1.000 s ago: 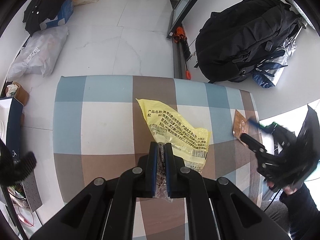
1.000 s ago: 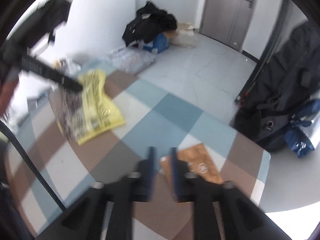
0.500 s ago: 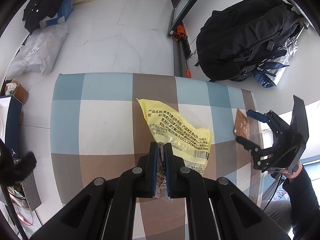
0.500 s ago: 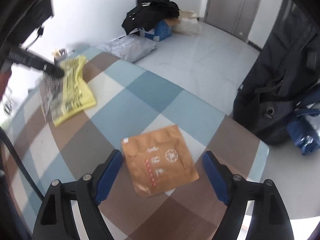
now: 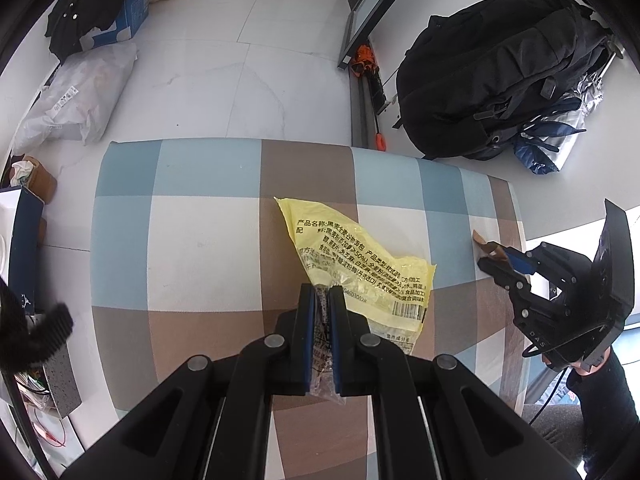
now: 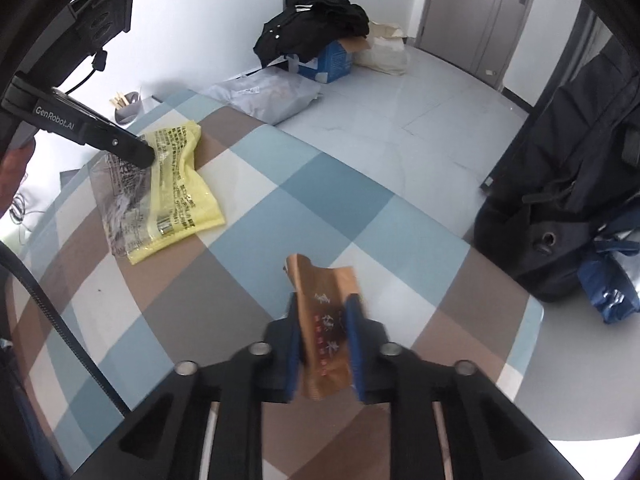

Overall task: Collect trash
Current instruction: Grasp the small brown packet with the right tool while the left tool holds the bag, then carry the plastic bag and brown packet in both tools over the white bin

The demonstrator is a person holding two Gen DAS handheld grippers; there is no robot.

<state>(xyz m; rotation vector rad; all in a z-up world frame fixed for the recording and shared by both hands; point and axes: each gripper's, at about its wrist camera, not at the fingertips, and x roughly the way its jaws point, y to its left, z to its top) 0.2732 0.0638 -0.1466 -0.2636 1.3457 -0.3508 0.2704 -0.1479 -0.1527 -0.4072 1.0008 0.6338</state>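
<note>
A yellow and clear food wrapper (image 5: 360, 256) lies on the checked tablecloth (image 5: 200, 240), and my left gripper (image 5: 322, 292) is shut on its clear near end. From the right wrist view the same wrapper (image 6: 180, 184) shows at the left with the left gripper (image 6: 146, 152) pinching it. At the table's right edge, my right gripper (image 6: 324, 300) has its jaws closing on a brown foil packet (image 6: 320, 280), which buckles upward between the blue pads. The left wrist view shows that packet (image 5: 486, 246) sticking out past the right gripper (image 5: 496, 260).
A black backpack (image 5: 492, 72) leans on the floor beyond the table's far right corner. A white plastic bag (image 5: 76, 100) and black clothes on a blue box (image 5: 100, 0) lie on the floor at far left. A grey cup (image 6: 128, 110) stands by the wall.
My right gripper opened wide around the flat brown packet, then dropped and closed on it, so the packet now curls up between the pads. The left gripper kept still.
</note>
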